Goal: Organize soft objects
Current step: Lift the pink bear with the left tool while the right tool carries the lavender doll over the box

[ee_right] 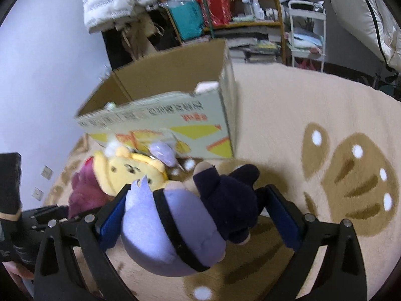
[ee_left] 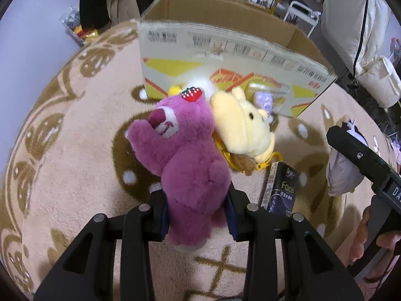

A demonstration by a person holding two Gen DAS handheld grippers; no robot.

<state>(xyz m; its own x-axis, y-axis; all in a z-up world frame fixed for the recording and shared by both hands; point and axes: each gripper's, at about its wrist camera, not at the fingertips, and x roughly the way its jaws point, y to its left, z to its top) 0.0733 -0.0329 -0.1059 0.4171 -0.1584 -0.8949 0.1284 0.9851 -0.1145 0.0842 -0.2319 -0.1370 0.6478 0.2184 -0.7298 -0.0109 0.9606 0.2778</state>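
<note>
Mid-carry, both hands loaded, step in hand = lifting plush toys off the rug (ee_left: 75,175) for transfer into the cardboard box (ee_left: 225,50). Left gripper (ee_left: 198,215) squeezed down narrow onto the lower body of the pink bear (ee_left: 185,155), blue pads pressing its fur on both sides, head w/ strawberry patch pointing toward the box. Right gripper (ee_right: 198,213) held wider, clamped round a lilac-headed doll (ee_right: 170,230) w/ black band and dark navy body; left pad hard against the head, right pad (ee_right: 283,220) near the navy body, contact there not clearly visible, so grip looks secure but one-sided. Both toys seem clear of the rug, judging by angle, not certain. Yellow bear (ee_left: 243,128) lying on the rug just beside the pink bear, near the box's front wall; clear packet w/ small lilac figure (ee_left: 265,100) leaning at that wall; dark tissue pack (ee_left: 280,188) just beside the yellow bear, toward the rug's near edge. Box open-topped, standing toward the rug's far edge, something pale already showing over its rim in right wrist view. Next move prob: raise each toy above the front wall's rim, move over the opening, then release; needs enough height so dangling legs don't catch the cardboard edge. Afterwards, back for yellow bear & rest.
</note>
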